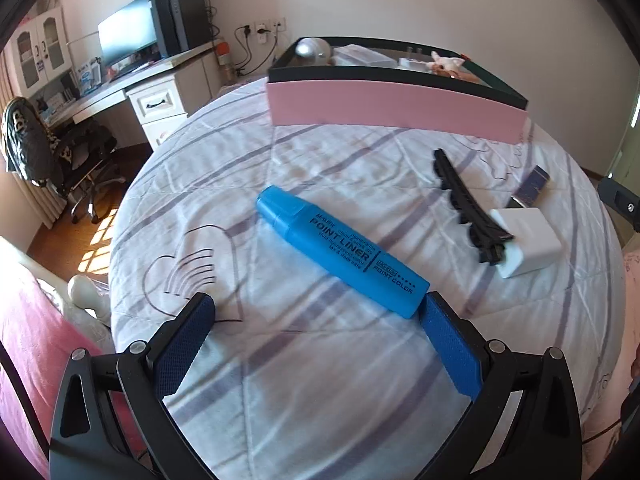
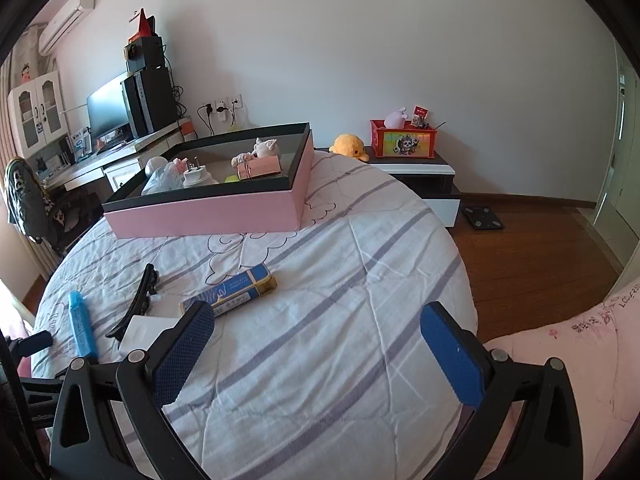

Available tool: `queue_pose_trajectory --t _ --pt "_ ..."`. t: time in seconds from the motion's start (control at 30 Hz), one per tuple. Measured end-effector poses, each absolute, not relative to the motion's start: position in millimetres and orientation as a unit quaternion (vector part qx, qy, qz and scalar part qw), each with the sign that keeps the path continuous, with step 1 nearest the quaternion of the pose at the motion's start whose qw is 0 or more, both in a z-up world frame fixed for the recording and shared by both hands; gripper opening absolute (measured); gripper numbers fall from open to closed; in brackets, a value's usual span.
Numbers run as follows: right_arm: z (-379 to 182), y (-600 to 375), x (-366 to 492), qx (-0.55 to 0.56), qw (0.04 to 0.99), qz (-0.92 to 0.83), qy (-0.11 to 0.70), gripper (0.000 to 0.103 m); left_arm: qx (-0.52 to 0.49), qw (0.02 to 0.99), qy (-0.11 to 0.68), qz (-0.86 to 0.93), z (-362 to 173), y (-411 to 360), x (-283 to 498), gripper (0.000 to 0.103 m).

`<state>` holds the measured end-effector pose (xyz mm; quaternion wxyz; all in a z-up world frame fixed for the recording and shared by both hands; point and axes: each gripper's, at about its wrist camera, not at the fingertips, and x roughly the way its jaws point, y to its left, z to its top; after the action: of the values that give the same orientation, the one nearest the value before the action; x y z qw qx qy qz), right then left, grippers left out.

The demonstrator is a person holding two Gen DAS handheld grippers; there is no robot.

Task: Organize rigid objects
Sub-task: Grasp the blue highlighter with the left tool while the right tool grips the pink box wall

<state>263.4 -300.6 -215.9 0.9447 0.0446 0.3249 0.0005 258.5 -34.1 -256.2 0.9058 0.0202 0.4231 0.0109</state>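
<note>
A blue highlighter marker [image 1: 340,250] lies diagonally on the striped bedspread, its near end just ahead of my left gripper [image 1: 316,312], which is open with nothing between its fingers. To the right lie a black hair clip [image 1: 468,204], a white charger cube [image 1: 528,240] and a blue-and-gold small box [image 1: 534,185]. The pink box [image 1: 392,108] with a dark rim stands at the far side. In the right wrist view my right gripper [image 2: 318,322] is open above bare bedspread, with the small box [image 2: 236,290], hair clip [image 2: 138,300], charger cube [image 2: 140,334] and marker [image 2: 82,328] to its left.
The pink box [image 2: 208,212] holds a plug, a plush pig and other small items. A desk [image 1: 120,92] with a monitor and an office chair [image 1: 48,148] stand left of the bed. A low cabinet [image 2: 424,176] carries a red crate and a yellow plush. Wooden floor [image 2: 532,248] lies to the right.
</note>
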Motion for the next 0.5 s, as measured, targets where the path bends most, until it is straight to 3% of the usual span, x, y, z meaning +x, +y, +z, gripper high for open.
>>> queue_pose_trajectory --t 0.5 --pt "-190.5 -296.0 381.8 0.020 0.944 0.004 0.330 0.103 -0.041 0.904 0.419 0.073 -252.8 34.2 313.4 0.103"
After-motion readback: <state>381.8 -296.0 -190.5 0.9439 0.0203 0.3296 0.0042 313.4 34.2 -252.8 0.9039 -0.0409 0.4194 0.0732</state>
